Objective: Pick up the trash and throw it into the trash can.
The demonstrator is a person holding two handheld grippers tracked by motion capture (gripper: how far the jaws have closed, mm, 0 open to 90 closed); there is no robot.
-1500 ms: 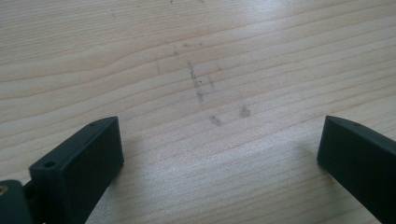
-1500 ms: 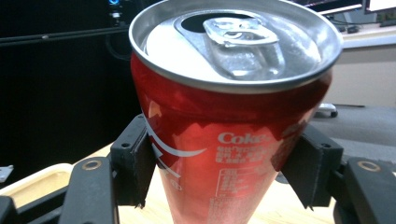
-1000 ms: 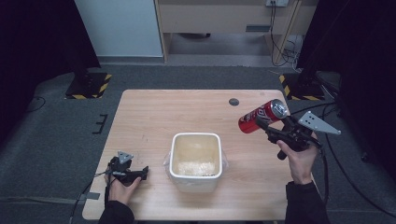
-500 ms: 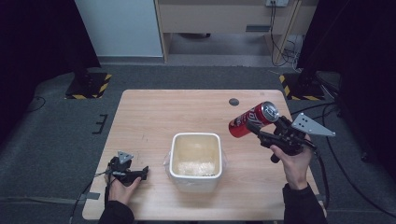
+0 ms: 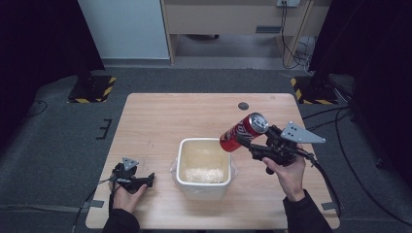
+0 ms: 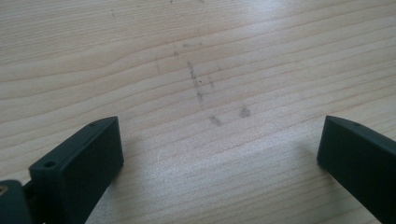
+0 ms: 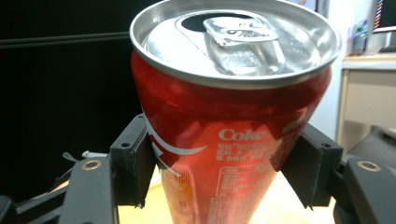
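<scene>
Red can sits right of centre in the high view, clamped between the jaws of the right gripper, tilted with its silver top up and to the right, its lower end over the right rim of the white tub. In the right gripper view both black pads press the can's sides below the lid; the tab lies over an opened mouth. Left gripper rests at lower left of the high view on the wooden table, well apart from the tub; its own view shows the jaws spread wide over bare scuffed wood, nothing between them. Tub holds something pale at its bottom. Grey floor around the table, yellow-black striped bases behind, dark curtains either side. White lettering on the can reads "Coke"; smaller print below is unreadable.
</scene>
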